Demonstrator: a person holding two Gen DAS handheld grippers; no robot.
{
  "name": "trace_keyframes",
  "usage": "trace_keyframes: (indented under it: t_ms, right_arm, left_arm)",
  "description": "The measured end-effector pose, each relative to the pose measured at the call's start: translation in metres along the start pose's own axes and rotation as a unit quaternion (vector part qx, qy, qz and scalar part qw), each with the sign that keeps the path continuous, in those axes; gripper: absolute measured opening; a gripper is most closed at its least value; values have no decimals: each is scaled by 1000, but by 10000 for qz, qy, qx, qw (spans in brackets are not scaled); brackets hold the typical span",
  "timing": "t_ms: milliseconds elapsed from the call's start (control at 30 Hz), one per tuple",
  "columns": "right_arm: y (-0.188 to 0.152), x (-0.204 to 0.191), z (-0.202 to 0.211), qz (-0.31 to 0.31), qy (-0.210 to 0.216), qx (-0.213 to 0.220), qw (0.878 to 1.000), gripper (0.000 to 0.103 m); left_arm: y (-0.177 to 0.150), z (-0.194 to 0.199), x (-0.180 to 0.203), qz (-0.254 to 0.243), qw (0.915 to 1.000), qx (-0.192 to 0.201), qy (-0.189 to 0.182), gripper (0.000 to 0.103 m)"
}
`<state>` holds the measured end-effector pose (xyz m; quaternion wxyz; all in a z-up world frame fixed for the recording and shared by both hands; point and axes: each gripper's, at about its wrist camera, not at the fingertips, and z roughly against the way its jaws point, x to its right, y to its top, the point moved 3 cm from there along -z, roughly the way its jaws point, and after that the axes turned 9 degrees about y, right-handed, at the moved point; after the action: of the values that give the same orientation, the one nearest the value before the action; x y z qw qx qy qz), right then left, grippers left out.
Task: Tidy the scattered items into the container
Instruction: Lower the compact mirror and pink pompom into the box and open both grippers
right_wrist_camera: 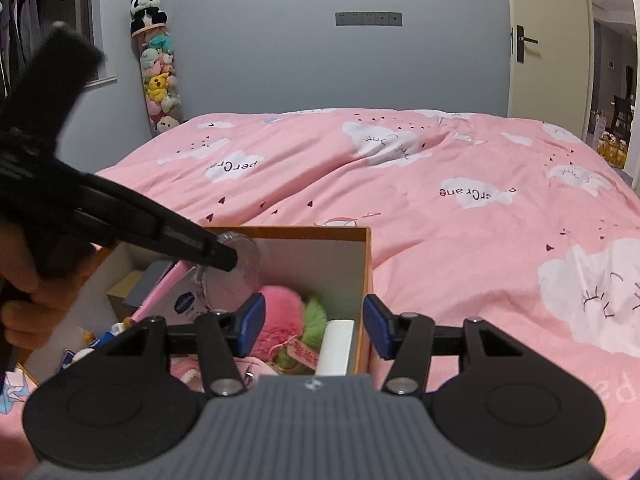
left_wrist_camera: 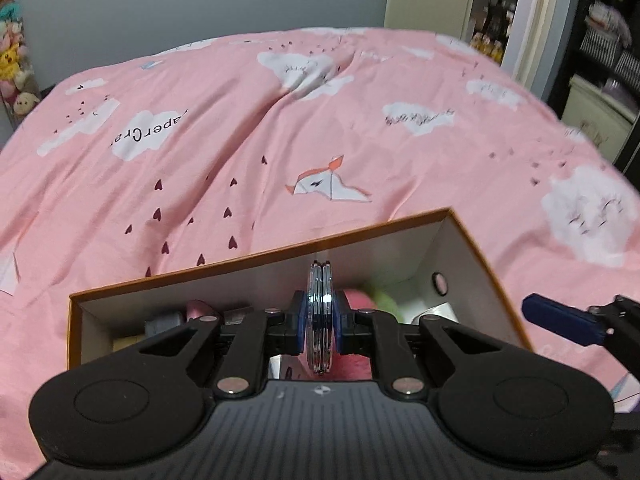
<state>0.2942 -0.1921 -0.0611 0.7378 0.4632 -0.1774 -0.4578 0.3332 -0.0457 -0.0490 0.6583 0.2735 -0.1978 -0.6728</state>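
While the left gripper [left_wrist_camera: 319, 322] reaches out over the open box [left_wrist_camera: 256, 258], its blue fingers [left_wrist_camera: 301, 322] squeeze tight on a round clear disc [left_wrist_camera: 319, 312]. The disc stands on its edge between them, up above the things in the box. Seen from the right wrist, the left gripper [right_wrist_camera: 224, 256] comes in from the left and slants down into the box [right_wrist_camera: 366, 280], and the clear disc [right_wrist_camera: 236, 276] shows at its tip. A bare hand [right_wrist_camera: 28, 312] holds its handle at the left edge.

The right gripper [right_wrist_camera: 313, 328] points forward, low by the near right wall of the box. Its blue fingers [right_wrist_camera: 251, 322] are wide apart and hold nothing. One finger is over the inside of the box and the other is outside, over the pink bed cover [right_wrist_camera: 480, 240].

The box sits on the bed. Inside it lie a fluffy pink ball [right_wrist_camera: 276, 308], a green fluffy thing [right_wrist_camera: 314, 322], a white roll [right_wrist_camera: 338, 346], a pink stick [right_wrist_camera: 160, 290] and a round blue tin [right_wrist_camera: 185, 304]. A tall tube of soft toys [right_wrist_camera: 160, 76] stands by the gray wall, with a panda [right_wrist_camera: 146, 10] on top.
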Motion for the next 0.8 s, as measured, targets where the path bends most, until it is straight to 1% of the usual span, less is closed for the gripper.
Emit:
trace_keyframes:
  t_ms: [133,300,367,433,533,633,800]
  right_arm:
    - [-2,1,-1,-72,65,0,10000,57]
    - [-4,3,0,-127,90,28,9999,57]
    - [-4,3,-1,-117,66,28,9999,58]
    - [-5,4,-5,-107,47,12,9999,59]
    - [-4,4,-6,-69,28,0,10000,59]
    - [-5,2,-7,-44,-1,-24,10000,59]
    - [-6,1,-7,-15,-25,-32,10000,59]
  left_arm:
    - [0,-11,8,-83,9997,-137,178,15]
    - [-3,-26,8,132,9976,-435,530,15]
    - [-3,-31,6,277,9964,-552,575,15]
    - [-4,-34,5,320,9961,-621,547,15]
    - [-2,-33,5,343,9964,-593,506,15]
    - [0,-30,6,280,9968,-485,571,15]
    - [1,-20,4,267,9977,-422,464,15]
